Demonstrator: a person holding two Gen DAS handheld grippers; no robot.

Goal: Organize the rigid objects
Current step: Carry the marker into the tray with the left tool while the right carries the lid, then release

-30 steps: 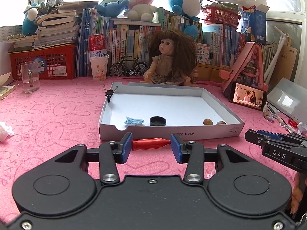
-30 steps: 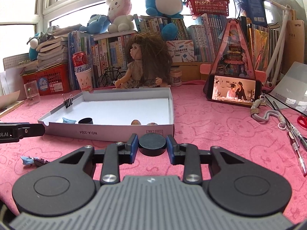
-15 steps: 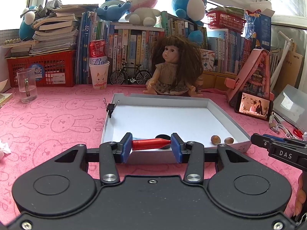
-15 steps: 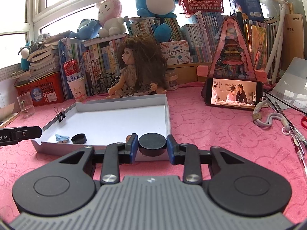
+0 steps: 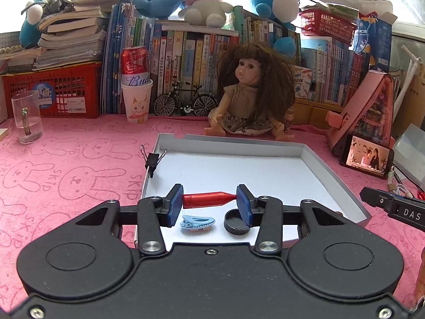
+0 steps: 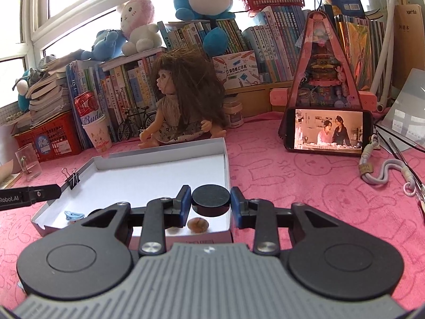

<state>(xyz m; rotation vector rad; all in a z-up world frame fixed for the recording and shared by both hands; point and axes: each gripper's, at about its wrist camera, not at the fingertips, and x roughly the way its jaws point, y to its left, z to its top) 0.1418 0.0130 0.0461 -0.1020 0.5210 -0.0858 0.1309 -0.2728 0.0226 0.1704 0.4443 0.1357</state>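
My left gripper (image 5: 209, 202) is shut on a red bullet-shaped piece (image 5: 207, 200), held crosswise above the near end of the white shallow box (image 5: 228, 143). Below it in the box lie a light-blue hair clip (image 5: 198, 222) and a black round cap (image 5: 235, 222). My right gripper (image 6: 211, 203) is shut on a black round lid (image 6: 210, 199) and hovers over the box's (image 6: 162, 150) near right corner. A brown nut (image 6: 198, 224) rests on the box floor under it, and the blue hair clip (image 6: 73, 215) shows at the box's near left. A black binder clip (image 5: 152, 159) grips the box's left wall.
A doll (image 5: 253, 95) sits behind the box, with books, plush toys, a paper cup with a can (image 5: 136, 90) and a red crate at the back. A glass (image 5: 26, 118) stands far left. A phone (image 6: 328, 129), a lanyard and pens lie to the right on the pink cloth.
Both grippers have moved forward from in front of the box to above its near end, each still holding its object. The box contents now show beneath the fingers.
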